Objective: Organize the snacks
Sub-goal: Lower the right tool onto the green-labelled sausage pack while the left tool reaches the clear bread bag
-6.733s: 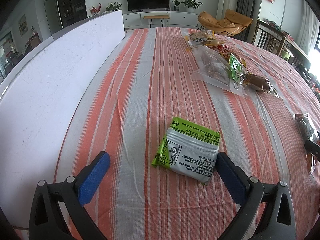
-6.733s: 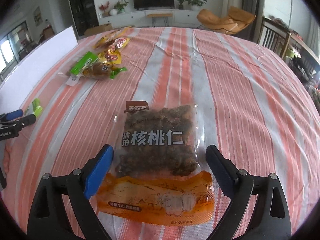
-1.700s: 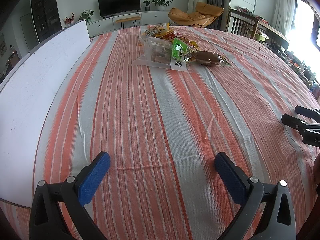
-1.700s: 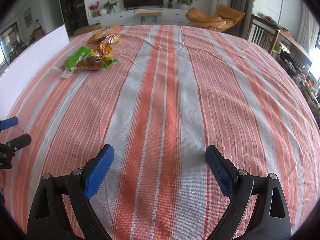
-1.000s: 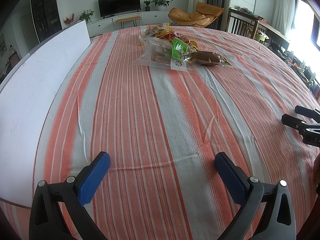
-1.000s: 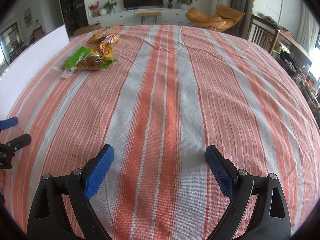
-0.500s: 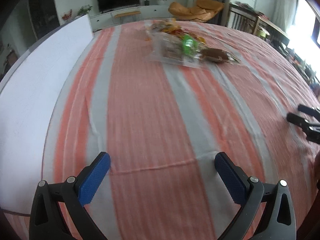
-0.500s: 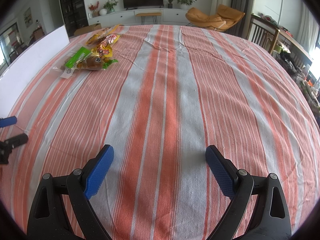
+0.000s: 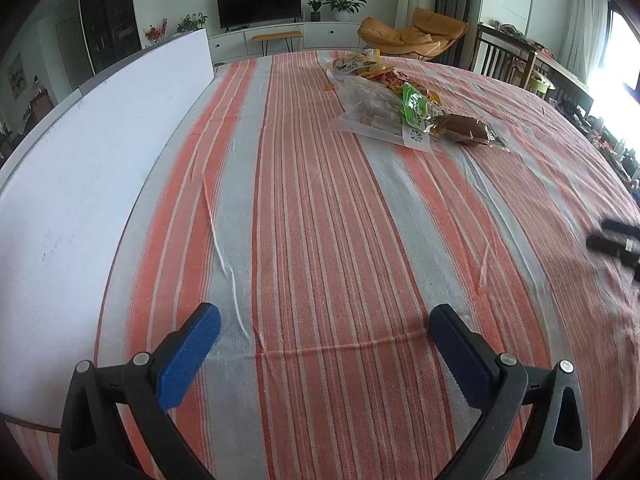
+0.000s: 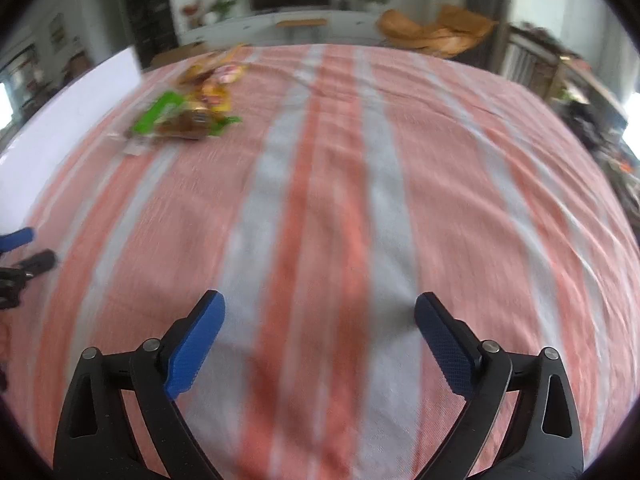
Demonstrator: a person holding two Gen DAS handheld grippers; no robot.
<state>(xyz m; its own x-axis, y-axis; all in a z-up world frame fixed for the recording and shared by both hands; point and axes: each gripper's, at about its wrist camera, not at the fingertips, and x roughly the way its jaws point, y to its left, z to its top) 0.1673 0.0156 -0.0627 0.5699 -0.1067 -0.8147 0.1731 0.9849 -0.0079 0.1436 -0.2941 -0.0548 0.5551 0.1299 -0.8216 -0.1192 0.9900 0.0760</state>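
Both grippers are seen wide open, nothing held. Left gripper [image 9: 324, 340] is hung over bare striped tablecloth [image 9: 320, 220] at lower centre of its frame; right gripper [image 10: 320, 328] likewise at lower centre of its own frame, which is motion-blurred.

The snacks are gathered in one pile [image 9: 404, 108], seen upper right of centre in the left view and upper left [image 10: 188, 112] in the right view. A clear bag, a green-labelled pack and a brown-filled pack are made out at the near end, yellow and red wrappers at the far end. The pile is laid well apart from both claws, with only cloth between.

Key relation: the pile is placed ahead and to the right of the left claw, ahead and to the left of the right claw, so it is located between the two lines of sight. Its long axis is run from near to far across the table, slanted in both views. Which claw is nearer cannot be told for certain; neither is close.

A white board [image 9: 100, 160] is stood along the left edge of the table. No loose pack is seen near either claw, so sorting is judged largely done.
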